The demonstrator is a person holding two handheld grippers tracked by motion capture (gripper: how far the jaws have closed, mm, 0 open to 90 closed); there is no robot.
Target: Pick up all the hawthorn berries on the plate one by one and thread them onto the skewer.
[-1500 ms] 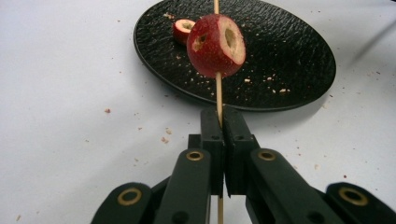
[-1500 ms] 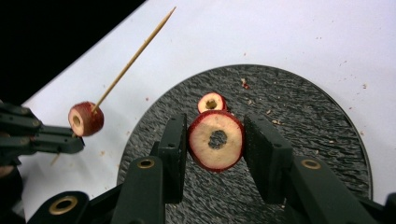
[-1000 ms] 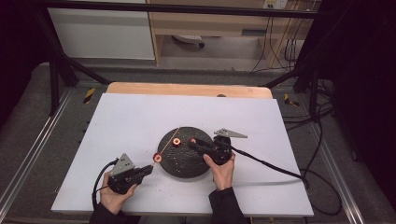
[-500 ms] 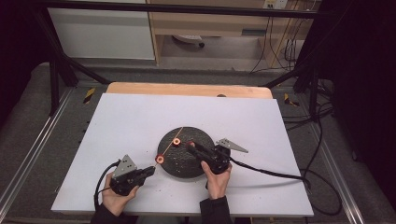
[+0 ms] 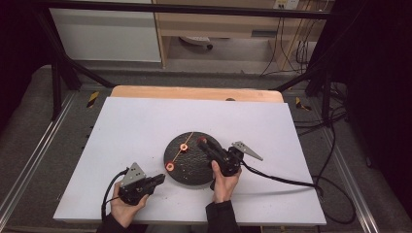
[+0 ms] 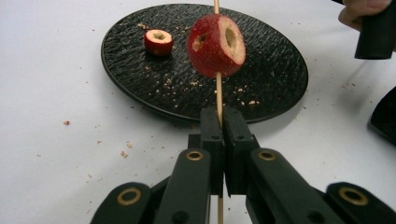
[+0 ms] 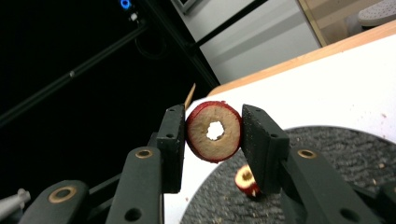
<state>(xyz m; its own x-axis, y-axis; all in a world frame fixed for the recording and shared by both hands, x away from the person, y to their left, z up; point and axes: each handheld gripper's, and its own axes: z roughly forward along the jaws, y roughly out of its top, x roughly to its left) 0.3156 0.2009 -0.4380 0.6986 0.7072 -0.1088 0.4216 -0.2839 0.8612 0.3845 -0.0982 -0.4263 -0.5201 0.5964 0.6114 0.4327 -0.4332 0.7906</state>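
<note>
A thin wooden skewer is clamped between the jaws of my left gripper, which is shut on it. It points out over the black plate. A cored red fruit piece is threaded on the skewer. In the high view this piece hangs at the plate's near-left rim, just beyond my left gripper. My right gripper is shut on another cored fruit ring, held near the skewer's tip. A third fruit piece lies on the plate.
The plate sits mid-table on a white tabletop, with crumbs around it. The right gripper's cable trails off to the right. A wooden edge borders the far side, and a metal frame runs along the left.
My right gripper has turned a little, its grey plate swinging nearer, with the fruit ring still in it. The left gripper and skewer have barely shifted.
</note>
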